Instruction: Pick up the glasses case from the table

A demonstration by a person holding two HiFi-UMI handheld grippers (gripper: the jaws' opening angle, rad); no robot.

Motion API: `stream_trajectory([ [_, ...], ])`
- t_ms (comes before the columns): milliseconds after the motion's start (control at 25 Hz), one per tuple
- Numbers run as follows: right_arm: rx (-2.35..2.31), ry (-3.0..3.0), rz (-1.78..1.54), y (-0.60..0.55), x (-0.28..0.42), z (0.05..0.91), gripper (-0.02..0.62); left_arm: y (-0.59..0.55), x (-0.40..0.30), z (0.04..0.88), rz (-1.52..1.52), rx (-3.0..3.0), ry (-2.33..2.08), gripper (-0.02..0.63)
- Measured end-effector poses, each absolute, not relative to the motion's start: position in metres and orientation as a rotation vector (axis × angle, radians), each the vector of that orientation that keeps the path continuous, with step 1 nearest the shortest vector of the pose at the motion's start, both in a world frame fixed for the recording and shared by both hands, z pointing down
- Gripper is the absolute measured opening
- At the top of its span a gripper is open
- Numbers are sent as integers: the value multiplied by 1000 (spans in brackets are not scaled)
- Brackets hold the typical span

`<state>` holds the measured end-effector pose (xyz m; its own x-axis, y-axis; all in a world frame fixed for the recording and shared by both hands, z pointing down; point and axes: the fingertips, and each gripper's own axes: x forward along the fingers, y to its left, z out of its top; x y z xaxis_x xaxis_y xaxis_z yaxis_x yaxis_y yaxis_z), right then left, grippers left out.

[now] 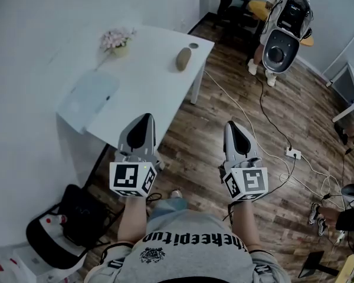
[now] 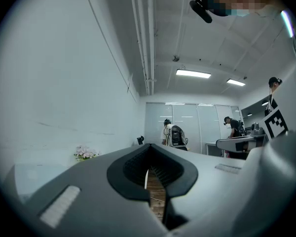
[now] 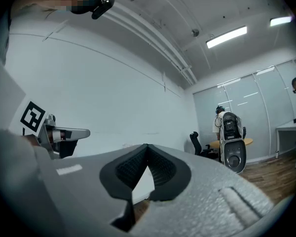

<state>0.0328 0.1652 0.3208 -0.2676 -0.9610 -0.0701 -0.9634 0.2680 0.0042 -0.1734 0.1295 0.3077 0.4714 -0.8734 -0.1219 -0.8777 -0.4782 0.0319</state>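
White tabletop (image 1: 147, 81) runs from near left to far right, with wood floor (image 1: 236, 99) to its right. A pale flat slab (image 1: 88, 99), perhaps a closed laptop, lies at the near left end. Both grippers are held near the person, short of the tabletop's near corner and well apart from anything on it. The left gripper (image 1: 147, 117) has its fingers (image 2: 129, 171) closed on nothing. The right gripper (image 1: 230, 124) also has its fingers (image 3: 117, 174) together at the tips and empty. A small pot of pink flowers (image 1: 117, 40) stands at the far left. The glasses case (image 1: 183, 58) is a brown oval pod lying alone toward the far right end of the tabletop, close to the right edge, with a small round hole (image 1: 193, 45) just beyond it. Judgement: probably a rigid shell, light, and not fragile. Its surface is rounded, so closing fingers could squirt it sideways or roll it off the nearby edge. Best hold looks to be across the narrow width at mid-length, fingers opened first and brought down to straddle both long sides. The surface texture is too small to read.
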Motion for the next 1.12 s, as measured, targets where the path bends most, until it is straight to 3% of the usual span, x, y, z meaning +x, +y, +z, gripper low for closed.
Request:
stream_trajectory([
  [1120,-1890,2446,64,87,25,322,3,53,-177,307,240,-2711,1520,18],
])
